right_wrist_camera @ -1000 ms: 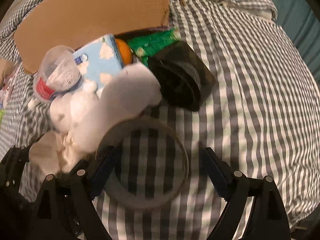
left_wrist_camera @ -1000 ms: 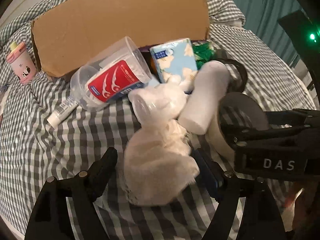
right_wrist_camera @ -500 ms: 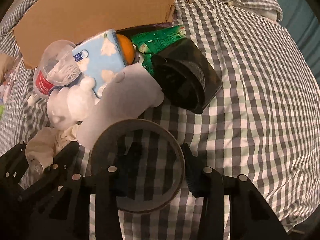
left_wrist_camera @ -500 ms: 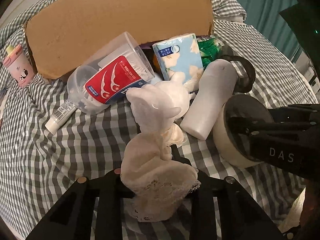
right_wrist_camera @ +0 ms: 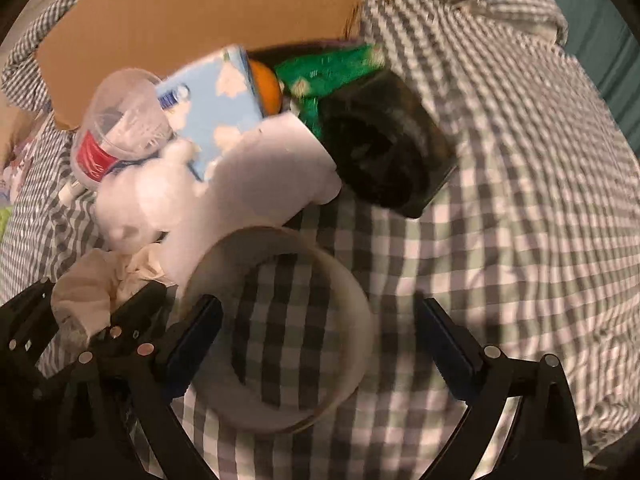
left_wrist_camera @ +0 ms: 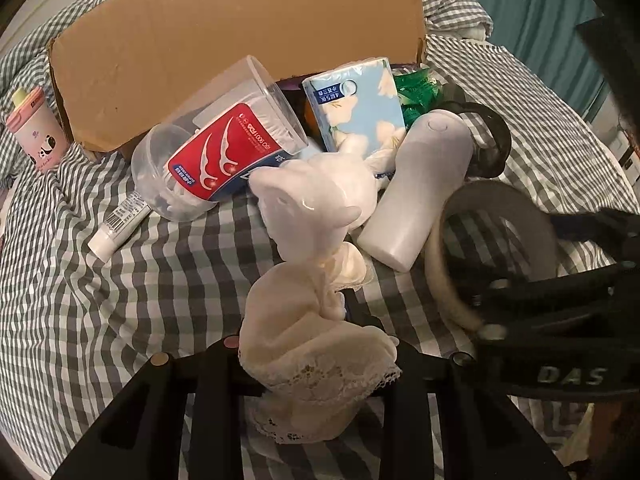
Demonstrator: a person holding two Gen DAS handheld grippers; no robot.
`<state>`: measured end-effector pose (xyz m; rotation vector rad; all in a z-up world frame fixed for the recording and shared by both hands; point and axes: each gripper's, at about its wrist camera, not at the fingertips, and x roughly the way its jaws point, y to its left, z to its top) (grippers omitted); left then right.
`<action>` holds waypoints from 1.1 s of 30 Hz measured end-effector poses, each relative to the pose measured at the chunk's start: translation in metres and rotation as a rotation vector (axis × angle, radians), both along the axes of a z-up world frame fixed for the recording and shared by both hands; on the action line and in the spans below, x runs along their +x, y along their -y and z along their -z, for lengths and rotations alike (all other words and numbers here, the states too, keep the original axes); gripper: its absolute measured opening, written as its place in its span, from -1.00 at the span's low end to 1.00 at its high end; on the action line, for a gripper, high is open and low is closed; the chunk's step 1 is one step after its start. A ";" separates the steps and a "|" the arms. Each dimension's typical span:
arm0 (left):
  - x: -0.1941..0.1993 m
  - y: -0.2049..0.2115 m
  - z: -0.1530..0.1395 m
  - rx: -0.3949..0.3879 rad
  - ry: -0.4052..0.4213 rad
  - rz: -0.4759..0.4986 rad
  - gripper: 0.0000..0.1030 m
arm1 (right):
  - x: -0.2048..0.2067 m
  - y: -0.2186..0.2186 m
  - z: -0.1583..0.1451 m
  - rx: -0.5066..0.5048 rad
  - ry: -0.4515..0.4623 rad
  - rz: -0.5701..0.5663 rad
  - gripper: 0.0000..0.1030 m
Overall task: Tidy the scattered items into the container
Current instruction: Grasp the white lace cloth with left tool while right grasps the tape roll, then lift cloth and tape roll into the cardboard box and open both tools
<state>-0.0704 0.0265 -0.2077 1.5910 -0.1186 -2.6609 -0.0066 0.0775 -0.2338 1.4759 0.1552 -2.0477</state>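
Left gripper (left_wrist_camera: pixel 316 360) pinches the lace-trimmed cream cloth (left_wrist_camera: pixel 316 344); right gripper (right_wrist_camera: pixel 316 344) gapes wide around the tape roll (right_wrist_camera: pixel 280 328).

At nine o'clock in the left wrist view, a pink panda cup (left_wrist_camera: pixel 36 136) and a small white tube (left_wrist_camera: pixel 120 220) rest on the soft gingham bedspread (left_wrist_camera: pixel 80 300). The brown cardboard box (left_wrist_camera: pixel 224 40) lies at twelve o'clock, a clear plastic floss-pick tub (left_wrist_camera: pixel 224 148), pale blue tissue pack (left_wrist_camera: pixel 360 104) and smooth white bottle (left_wrist_camera: pixel 420 188) heaped at its mouth. The cloth hangs bunched at centre. At three o'clock the hollow tape ring sits loose between the right jaws, which have just sprung apart.
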 end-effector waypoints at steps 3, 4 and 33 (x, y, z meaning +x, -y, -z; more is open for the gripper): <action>0.001 0.001 0.001 -0.005 0.004 0.002 -0.38 | 0.010 0.001 -0.006 -0.036 0.017 -0.014 0.91; 0.002 0.001 0.001 -0.006 0.003 0.004 -0.38 | 0.013 0.000 -0.009 -0.072 0.033 0.011 0.91; 0.003 -0.013 -0.026 -0.036 -0.052 0.020 -0.62 | -0.048 -0.088 -0.073 -0.114 -0.088 0.092 -0.83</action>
